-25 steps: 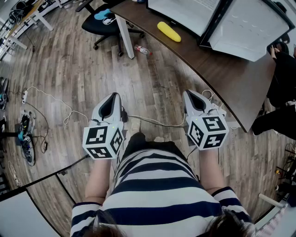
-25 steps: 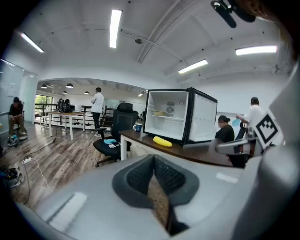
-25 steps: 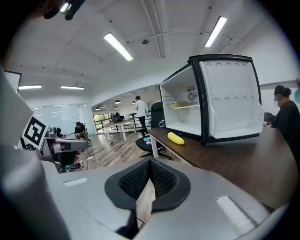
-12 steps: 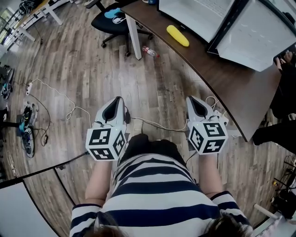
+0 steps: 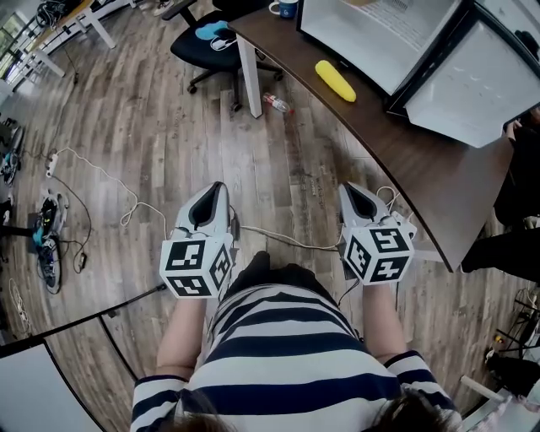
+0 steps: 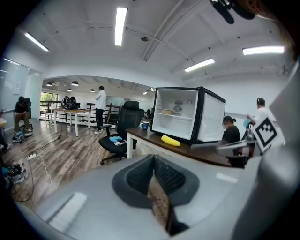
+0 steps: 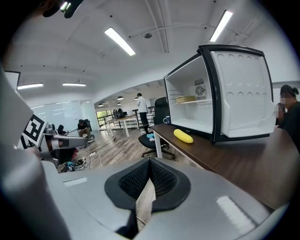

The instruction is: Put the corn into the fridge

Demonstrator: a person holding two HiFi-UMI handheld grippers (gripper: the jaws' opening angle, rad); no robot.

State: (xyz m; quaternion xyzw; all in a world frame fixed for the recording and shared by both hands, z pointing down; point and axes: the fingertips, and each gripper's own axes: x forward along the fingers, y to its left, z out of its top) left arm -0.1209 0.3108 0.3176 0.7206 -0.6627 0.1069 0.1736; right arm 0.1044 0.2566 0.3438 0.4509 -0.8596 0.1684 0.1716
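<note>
The corn (image 5: 335,81) is a yellow cob lying on the dark brown desk (image 5: 405,152), just in front of the open white fridge (image 5: 380,34) whose door (image 5: 477,80) swings out to the right. It also shows as the corn (image 6: 170,140) in the left gripper view and as the corn (image 7: 183,136) before the fridge (image 7: 201,98) in the right gripper view. My left gripper (image 5: 213,196) and right gripper (image 5: 354,196) are held side by side over the wooden floor, well short of the desk. Both are shut with nothing held.
A black office chair (image 5: 207,38) stands left of the desk's white leg (image 5: 249,80), with a plastic bottle (image 5: 276,103) on the floor beside it. A mug (image 5: 285,8) sits on the desk's far end. Cables (image 5: 84,173) trail across the floor. People are visible in the background.
The desk, corn and fridge have slid down and nearer in the head view as both grippers were carried forward together. Both stay shut.
</note>
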